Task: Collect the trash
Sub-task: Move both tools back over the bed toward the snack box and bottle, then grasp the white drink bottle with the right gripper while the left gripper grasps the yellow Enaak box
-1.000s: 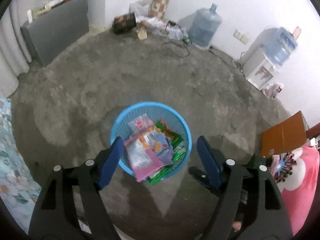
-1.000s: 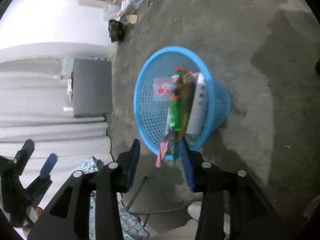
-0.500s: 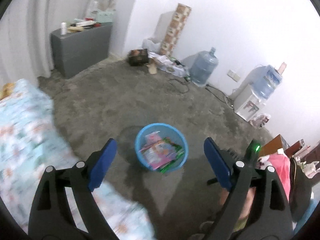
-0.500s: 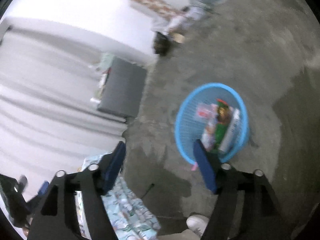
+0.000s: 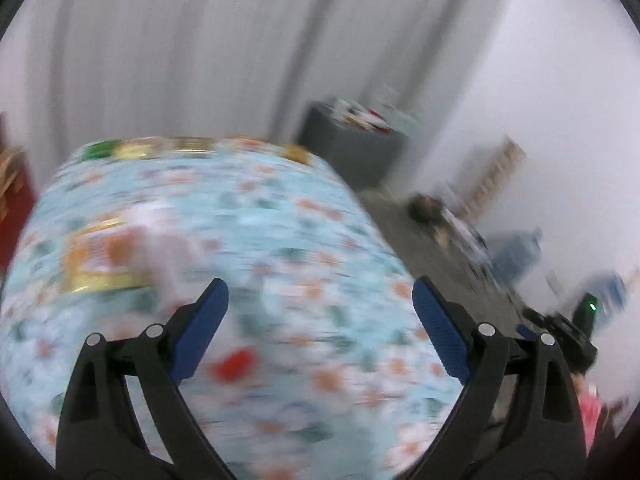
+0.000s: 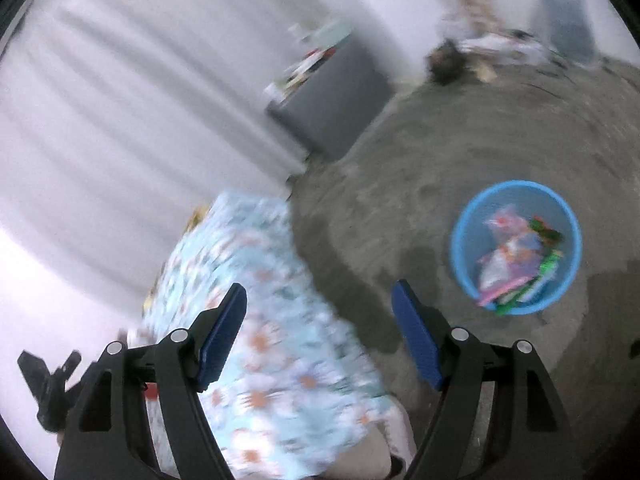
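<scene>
Right-wrist view gives me my landmark: the bed (image 6: pixel 280 320) with its pale floral sheet, blurred across the lower left. Right of the bed, on the bare concrete floor (image 6: pixel 420 160), stands the blue basket (image 6: pixel 460 240), well apart from the bed's edge, with wrappers (image 6: pixel 516 264) already piled inside it. Beyond the bed's far corner sits a grey cabinet (image 6: pixel 340 92) against the curtain (image 6: pixel 120 80).

My right gripper (image 6: pixel 320 332) hangs over the bed's edge, its jaws standing apart with nothing between them. My left gripper (image 5: pixel 320 316) looks straight down the bed, its jaws widening and empty too.

On the bed, in the left-wrist view, I can make out what look like more pieces of trash: a gold-edged packet (image 5: pixel 104 256) toward the bed's left side, a small red scrap (image 5: pixel 234 364) nearer to me, and a green and gold row (image 5: pixel 160 150) along the bed's far edge. All are too smeared to name.

I judge the step in hand is reaching for the next piece. To do it well I should slow down until the view sharpens, pick one item, come down with the jaws straddling it flat against the sheet, and avoid pinching the fabric along with it.
</scene>
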{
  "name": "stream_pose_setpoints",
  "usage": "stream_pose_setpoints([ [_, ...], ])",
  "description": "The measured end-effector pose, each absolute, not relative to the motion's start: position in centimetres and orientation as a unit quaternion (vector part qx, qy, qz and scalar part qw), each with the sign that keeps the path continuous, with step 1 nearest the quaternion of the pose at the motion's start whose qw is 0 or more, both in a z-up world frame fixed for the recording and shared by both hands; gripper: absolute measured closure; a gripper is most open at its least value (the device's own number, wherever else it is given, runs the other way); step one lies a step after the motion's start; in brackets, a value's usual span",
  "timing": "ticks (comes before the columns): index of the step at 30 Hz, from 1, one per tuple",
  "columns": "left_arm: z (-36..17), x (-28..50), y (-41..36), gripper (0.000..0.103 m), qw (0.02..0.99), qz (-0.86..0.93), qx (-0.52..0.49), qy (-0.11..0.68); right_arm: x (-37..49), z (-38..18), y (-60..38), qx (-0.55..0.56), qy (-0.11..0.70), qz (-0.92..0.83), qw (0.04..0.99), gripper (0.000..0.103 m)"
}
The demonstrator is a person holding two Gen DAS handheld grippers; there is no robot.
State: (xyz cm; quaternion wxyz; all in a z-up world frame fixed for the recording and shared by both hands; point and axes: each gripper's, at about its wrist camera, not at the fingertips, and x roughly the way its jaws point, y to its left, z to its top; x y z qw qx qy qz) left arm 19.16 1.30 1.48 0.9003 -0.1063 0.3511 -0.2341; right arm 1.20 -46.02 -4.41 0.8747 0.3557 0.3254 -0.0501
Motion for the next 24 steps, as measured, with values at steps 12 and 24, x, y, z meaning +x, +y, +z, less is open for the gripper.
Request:
stream_pose_setpoints([
  [12, -5.0, 22.9, 19.1, 0.014, 0.897, -0.082, -0.268, 0.343, 15.5, -1.9, -21.8, 0.204, 0.455, 0.170, 0.850, 0.025],
  [24, -9.7, 28.5, 20.3, 0.033, 0.869, -0.098, -0.308, 0.375, 24.1, -4.7, -8.0, 0.117, 0.545, 0.242, 0.794, 0.025],
])
